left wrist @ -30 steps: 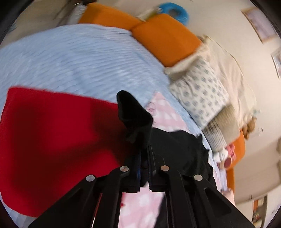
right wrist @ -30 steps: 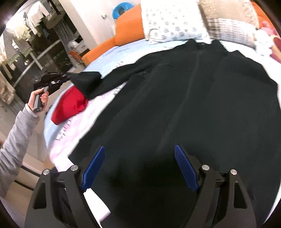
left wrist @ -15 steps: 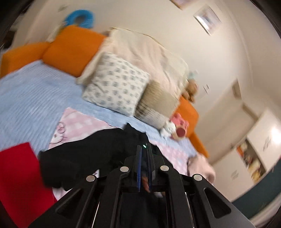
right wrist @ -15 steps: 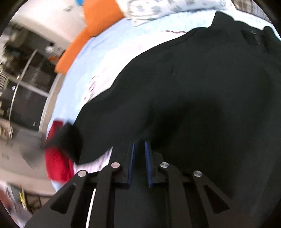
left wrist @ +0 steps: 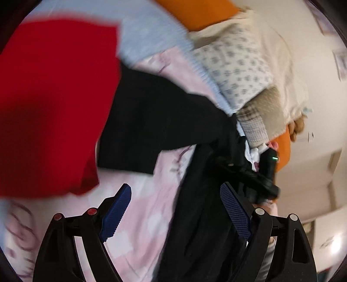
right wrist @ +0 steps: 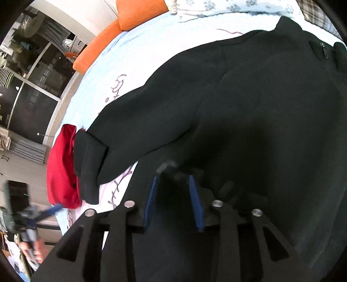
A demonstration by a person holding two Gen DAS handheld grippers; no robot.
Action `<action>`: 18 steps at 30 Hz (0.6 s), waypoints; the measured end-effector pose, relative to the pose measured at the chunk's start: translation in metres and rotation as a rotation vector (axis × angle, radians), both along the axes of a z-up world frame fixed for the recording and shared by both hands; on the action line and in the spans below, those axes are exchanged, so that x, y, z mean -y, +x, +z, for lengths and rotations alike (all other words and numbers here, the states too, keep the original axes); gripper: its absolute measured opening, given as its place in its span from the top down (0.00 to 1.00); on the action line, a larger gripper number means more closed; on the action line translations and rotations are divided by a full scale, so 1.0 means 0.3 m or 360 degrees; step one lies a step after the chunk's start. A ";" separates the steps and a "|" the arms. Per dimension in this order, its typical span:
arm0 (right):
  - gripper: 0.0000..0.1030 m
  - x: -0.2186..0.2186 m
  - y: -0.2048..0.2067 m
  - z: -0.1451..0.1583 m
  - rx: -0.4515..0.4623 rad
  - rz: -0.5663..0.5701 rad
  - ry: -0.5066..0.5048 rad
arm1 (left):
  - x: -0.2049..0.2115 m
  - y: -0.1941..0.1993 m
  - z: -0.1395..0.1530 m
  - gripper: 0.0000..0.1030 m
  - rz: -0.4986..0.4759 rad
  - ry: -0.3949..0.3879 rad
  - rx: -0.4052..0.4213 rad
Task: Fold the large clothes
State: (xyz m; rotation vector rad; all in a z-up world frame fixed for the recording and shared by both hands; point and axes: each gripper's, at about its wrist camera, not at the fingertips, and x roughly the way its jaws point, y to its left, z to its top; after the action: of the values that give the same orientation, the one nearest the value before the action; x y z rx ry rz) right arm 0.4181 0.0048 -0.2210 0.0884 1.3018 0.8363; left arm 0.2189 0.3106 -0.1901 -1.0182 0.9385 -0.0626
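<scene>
Lying flat: a large black garment [right wrist: 260, 112] spreads over the bed [right wrist: 134, 47], its collar end toward the pillows
Sleeve: one long black sleeve [right wrist: 141, 123] runs out from the garment body toward the bed's edge, and its cuff rests on a red garment [right wrist: 60, 171]
Left gripper [left wrist: 175, 208]: its jaws have just been opening and now stand wide apart; nothing is pinched between the blue pads [left wrist: 117, 210], only pink sheet and the edge of the black cloth show below the gap
Left view: blurred; the black sleeve [left wrist: 156, 121] lies across the pink patterned sheet [left wrist: 143, 217] beside the red garment [left wrist: 54, 104], free of the fingers
Right gripper [right wrist: 173, 195]: its jaws have just been opening a little from a near-closed state and stand narrowly apart; a raised ridge of black cloth sits between the blue pads [right wrist: 196, 201]; whether the pads press on it I cannot tell, since black on black hides the contact
Right view: the gripper points down at the garment's body, close to where the sleeve joins it
Bedding: pale blue cover, orange cushions [right wrist: 138, 10] along the far edge, a patterned white pillow [left wrist: 234, 65] beside them
Person: a blurred hand [right wrist: 30, 245] with the other tool shows at the lower left of the right view
</scene>
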 end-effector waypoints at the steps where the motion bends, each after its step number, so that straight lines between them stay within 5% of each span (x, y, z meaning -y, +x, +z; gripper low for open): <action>1: 0.67 0.004 -0.006 0.008 0.0011 0.0004 -0.0001 | 0.003 0.008 -0.044 0.17 0.0027 -0.0072 -0.0013; 3: 0.65 0.018 -0.014 0.021 0.0037 0.0005 0.0004 | -0.006 0.005 -0.130 0.18 0.0125 -0.0192 -0.0050; 7: 0.63 0.036 -0.028 0.023 0.0045 0.0008 0.0023 | -0.023 0.032 -0.230 0.18 0.0291 -0.0209 -0.0050; 11: 0.63 -0.010 -0.038 0.012 0.0071 0.0024 0.0012 | -0.022 0.071 -0.215 0.20 0.0339 -0.0064 -0.0022; 13: 0.63 -0.013 -0.025 0.008 0.0075 0.0007 0.0010 | -0.005 0.088 -0.193 0.31 0.0304 0.0044 -0.0050; 15: 0.61 -0.009 -0.010 0.011 0.0084 -0.0003 0.0012 | -0.001 0.104 -0.196 0.76 0.0263 0.0096 -0.0092; 18: 0.61 0.020 0.010 0.024 0.0112 -0.0009 -0.0019 | -0.026 0.108 -0.209 0.86 0.0256 0.0019 -0.0119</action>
State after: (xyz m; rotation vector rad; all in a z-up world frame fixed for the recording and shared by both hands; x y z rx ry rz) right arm 0.4209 -0.0010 -0.2137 0.0531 1.2399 0.8197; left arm 0.2513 0.3185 -0.2529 -1.0875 0.9206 0.1157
